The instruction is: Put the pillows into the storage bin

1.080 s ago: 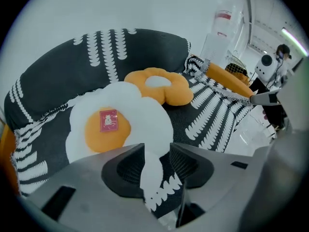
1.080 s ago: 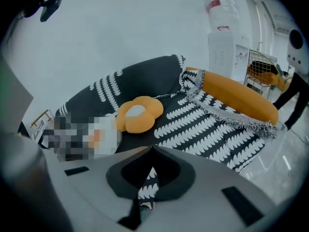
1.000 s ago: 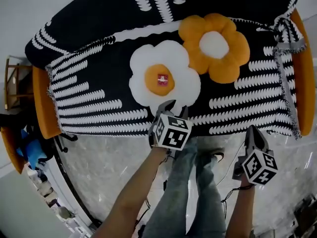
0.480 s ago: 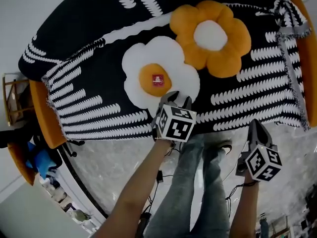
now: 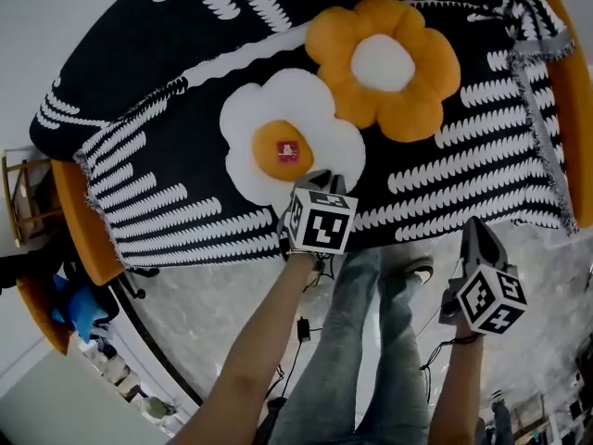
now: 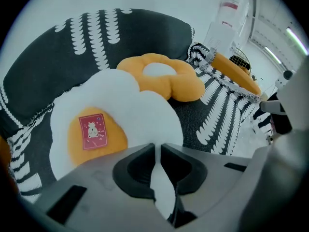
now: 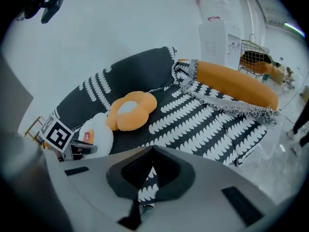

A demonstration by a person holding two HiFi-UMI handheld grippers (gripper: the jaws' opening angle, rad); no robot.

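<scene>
Two plush, flower-shaped pillows lie touching on a bench (image 5: 78, 219) draped in a woven black blanket (image 5: 463, 156) with white scalloped stripes: a white pillow (image 5: 246, 123) with a round orange centre and a small red label (image 5: 288, 150), and an orange pillow (image 5: 383, 63) with a white centre. The left gripper (image 5: 324, 178) has its jaws clenched together on nothing, tips at the white pillow's near petal, which shows through their slit. The right gripper (image 5: 468, 225), likewise clenched and empty, hangs over the glossy floor (image 5: 185, 313), well apart from both pillows.
</scene>
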